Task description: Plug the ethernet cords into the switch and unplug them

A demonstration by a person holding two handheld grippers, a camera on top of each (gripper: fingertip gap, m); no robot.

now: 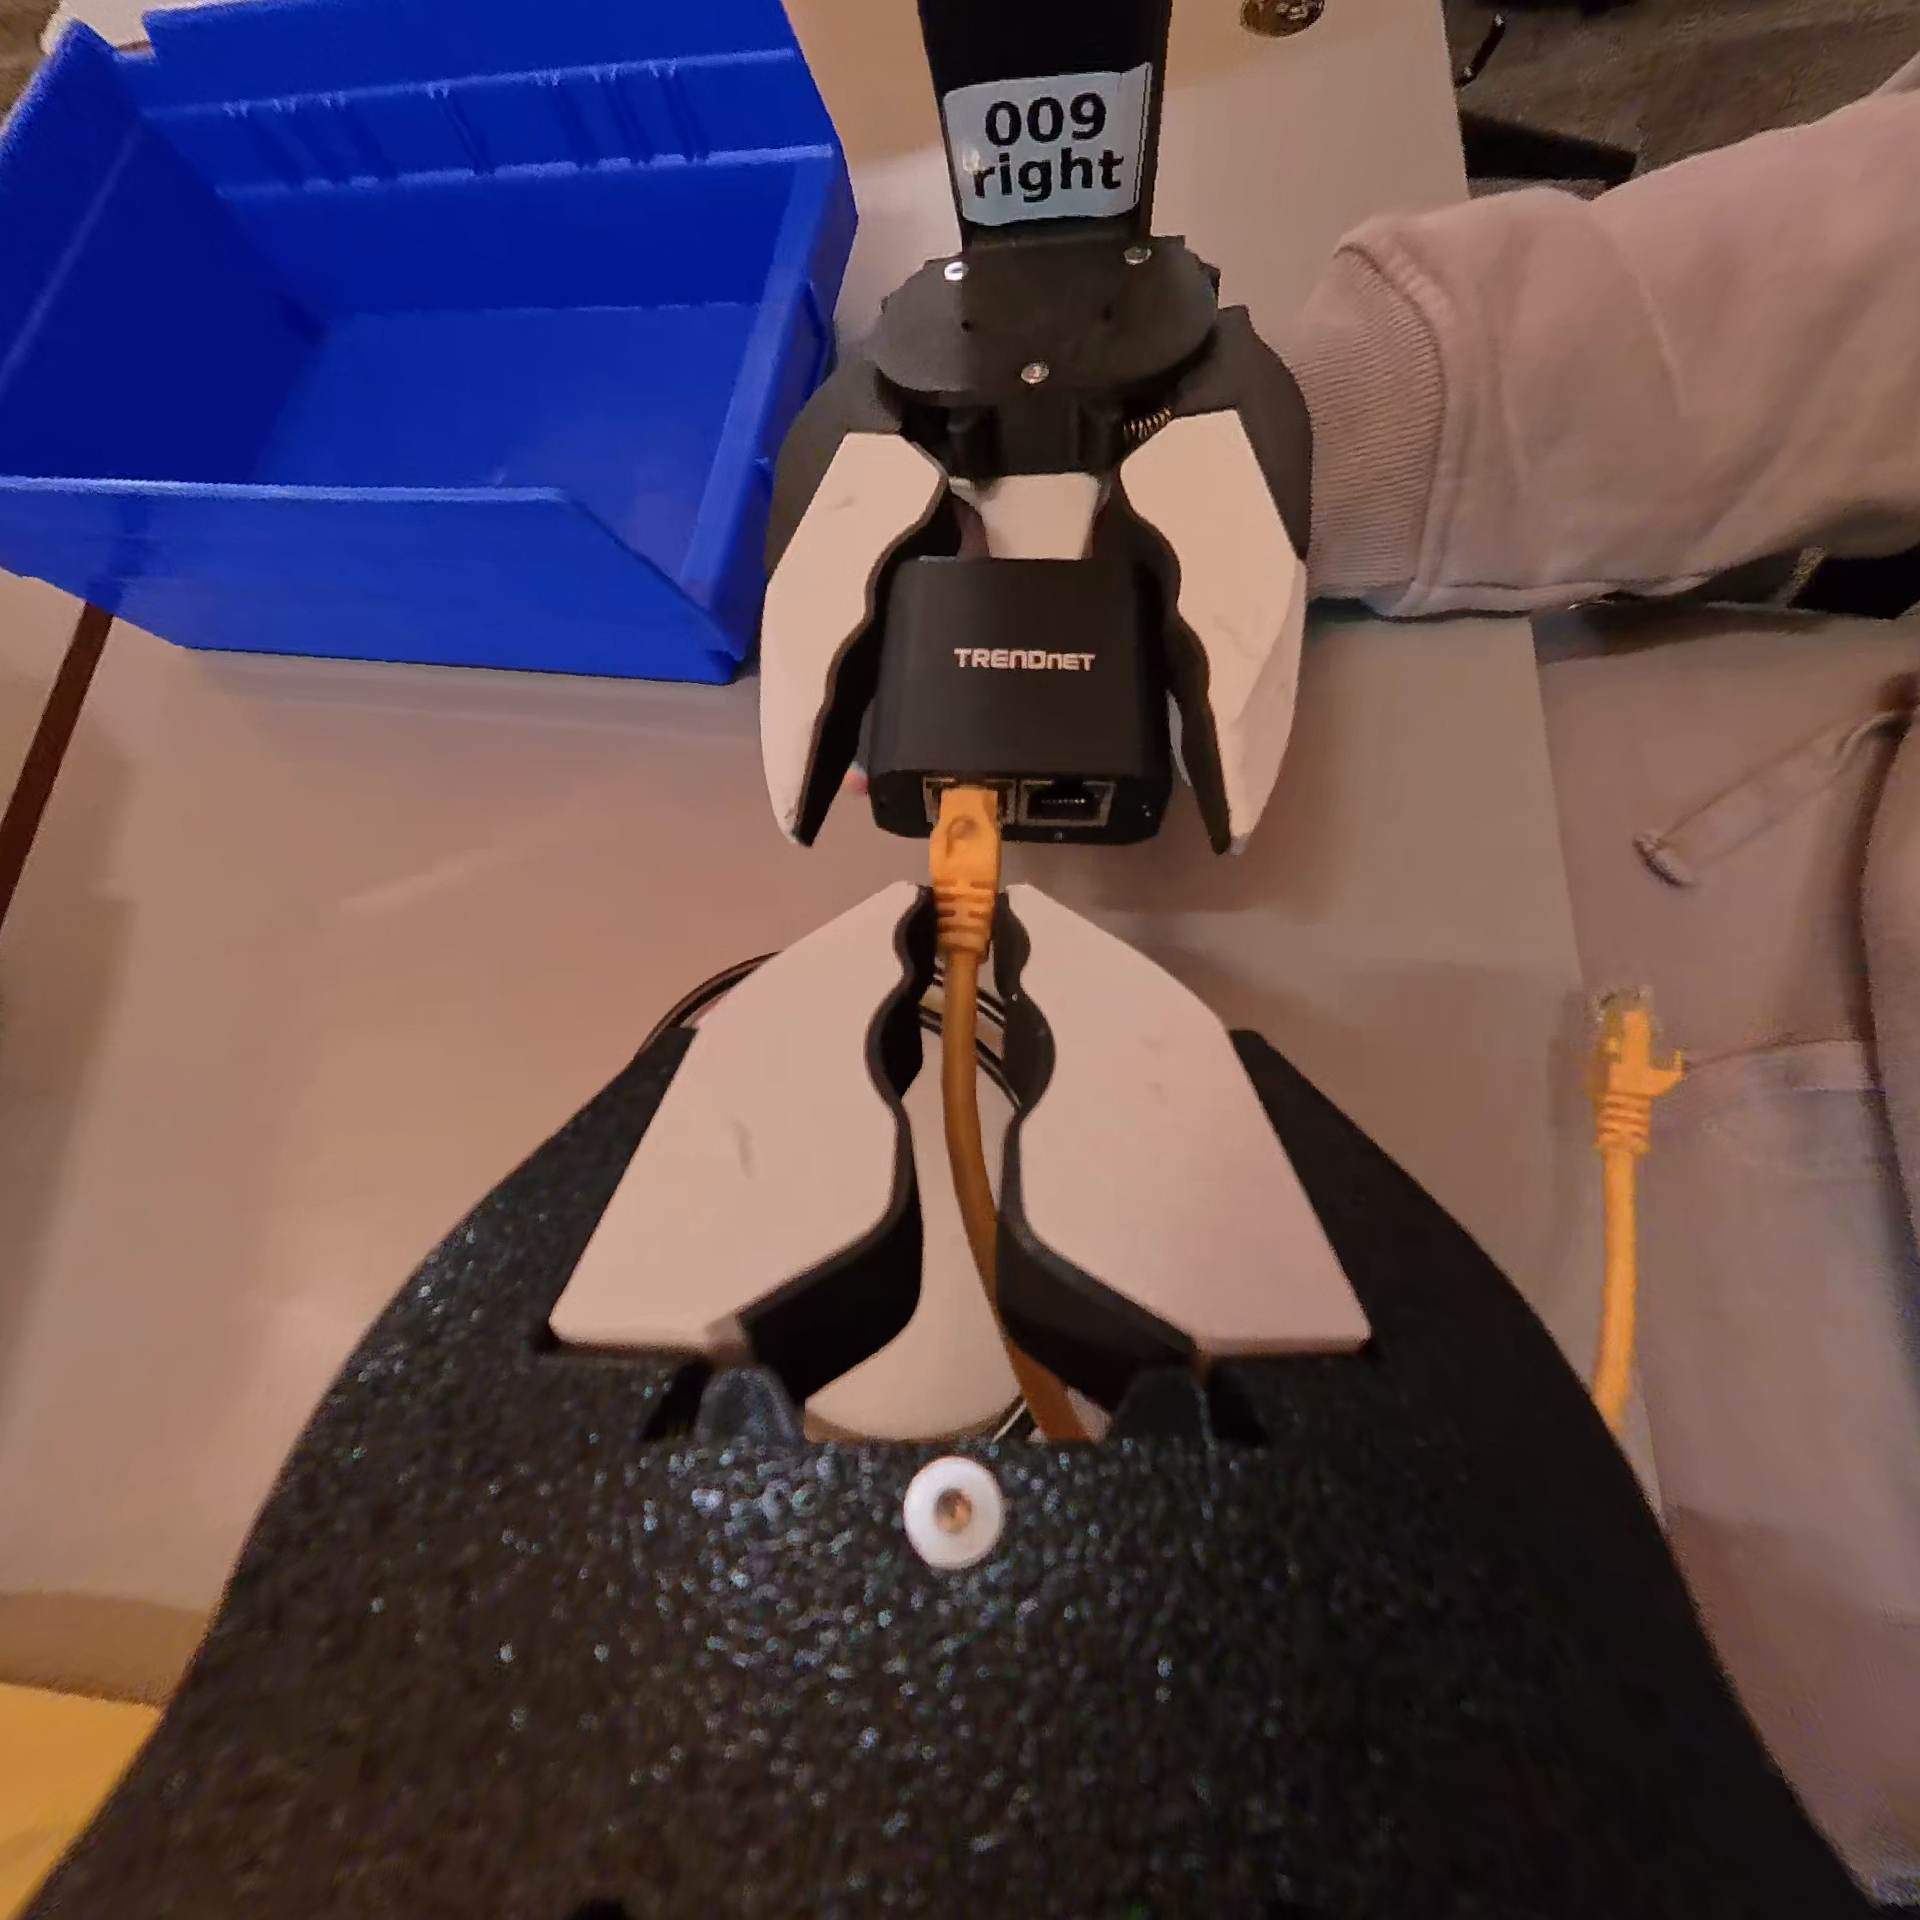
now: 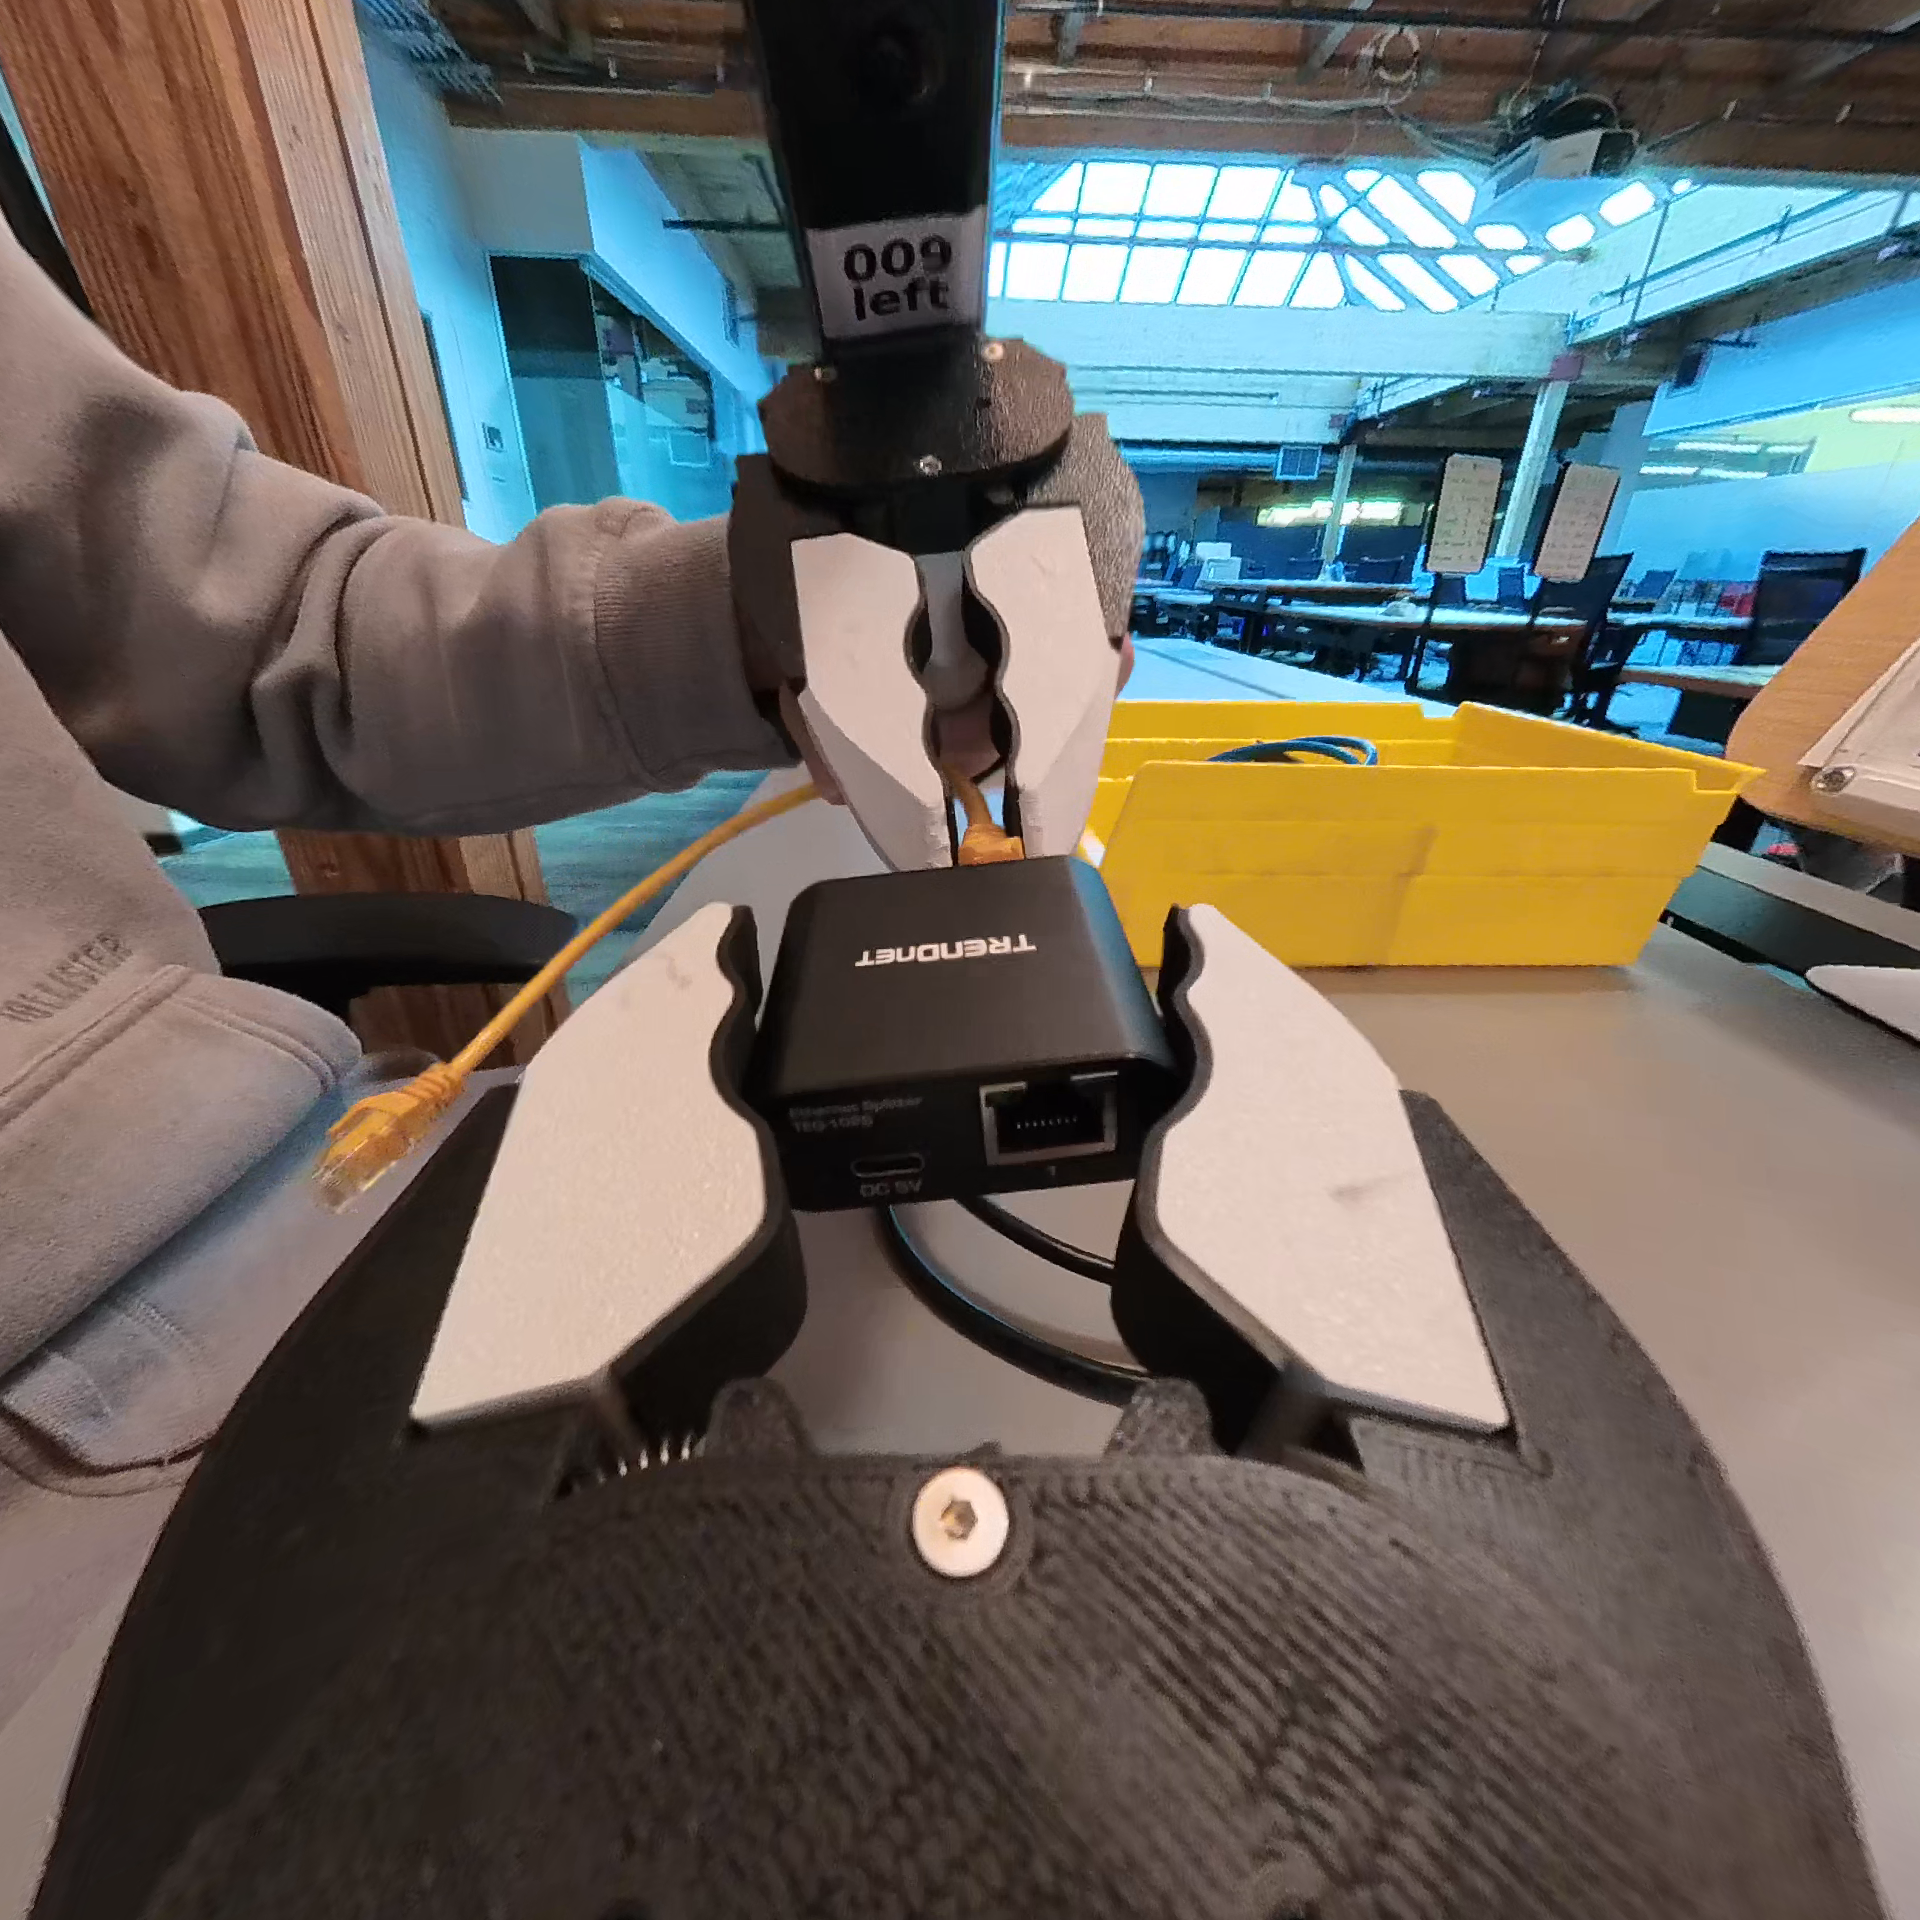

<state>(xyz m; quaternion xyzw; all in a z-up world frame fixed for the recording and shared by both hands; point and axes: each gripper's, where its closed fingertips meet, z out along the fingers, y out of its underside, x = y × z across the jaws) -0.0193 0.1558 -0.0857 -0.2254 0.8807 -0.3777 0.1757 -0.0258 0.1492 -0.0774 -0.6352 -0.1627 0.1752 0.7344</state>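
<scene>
Orange cord [image 1: 961,914] pinched in left jaws, boxy black switch [image 1: 1013,691] clamped in right jaws

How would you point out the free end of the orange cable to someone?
Start at the small black plastic switch gripped by the right claw. Look right, toward the grey sweatshirt. The loose orange ethernet plug hangs there unplugged, unlike the one in the switch.

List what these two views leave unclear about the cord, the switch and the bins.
- Orange cord: left wrist view, its run disappears under the left gripper body.
- Plug seating: in the right wrist view the switch hides its far ports; in the left wrist view the plug covers the port.
- Yellow bin: front wall hides most contents.
- Blue bin: cut off by the left edge.
</scene>
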